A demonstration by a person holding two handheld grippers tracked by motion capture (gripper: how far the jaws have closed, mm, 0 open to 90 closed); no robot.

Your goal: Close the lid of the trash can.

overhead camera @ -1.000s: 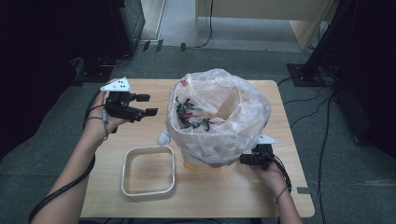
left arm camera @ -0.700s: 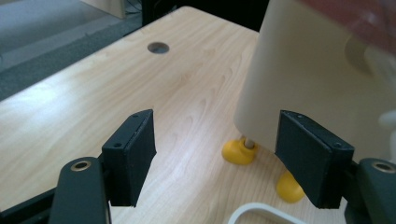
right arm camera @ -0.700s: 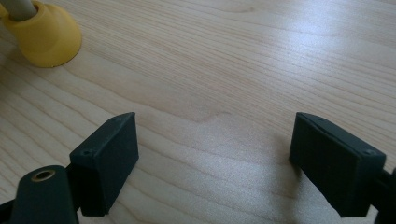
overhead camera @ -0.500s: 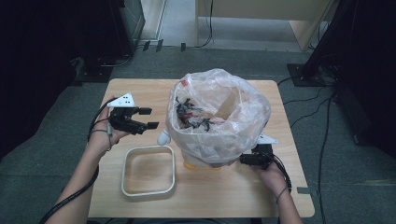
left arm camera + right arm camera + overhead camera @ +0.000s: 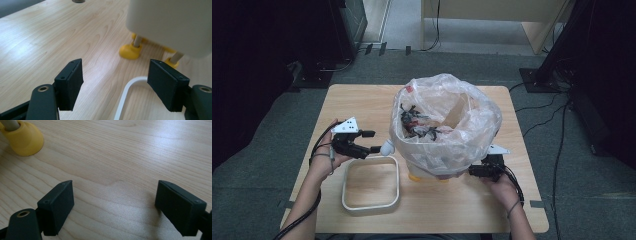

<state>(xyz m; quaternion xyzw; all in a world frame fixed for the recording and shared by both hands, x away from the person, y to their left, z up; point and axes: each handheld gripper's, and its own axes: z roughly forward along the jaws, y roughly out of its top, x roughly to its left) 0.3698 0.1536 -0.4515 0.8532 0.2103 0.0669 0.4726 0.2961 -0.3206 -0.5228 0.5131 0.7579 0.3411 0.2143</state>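
Black jaws of left tool (image 5: pixel 364 141) apart, empty, above near corner of white tray (image 5: pixel 371 184), just beside bag-lined bin (image 5: pixel 444 125) on yellow feet (image 5: pixel 130 50). Right tool (image 5: pixel 477 171) apart, empty, low on tabletop (image 5: pixel 362 105) at bin's other side. Step: approach to tray rim. Next move: lower, centre rim between jaws, close. Versus earlier frame: left tool lower, nearer tray; right unmoved.
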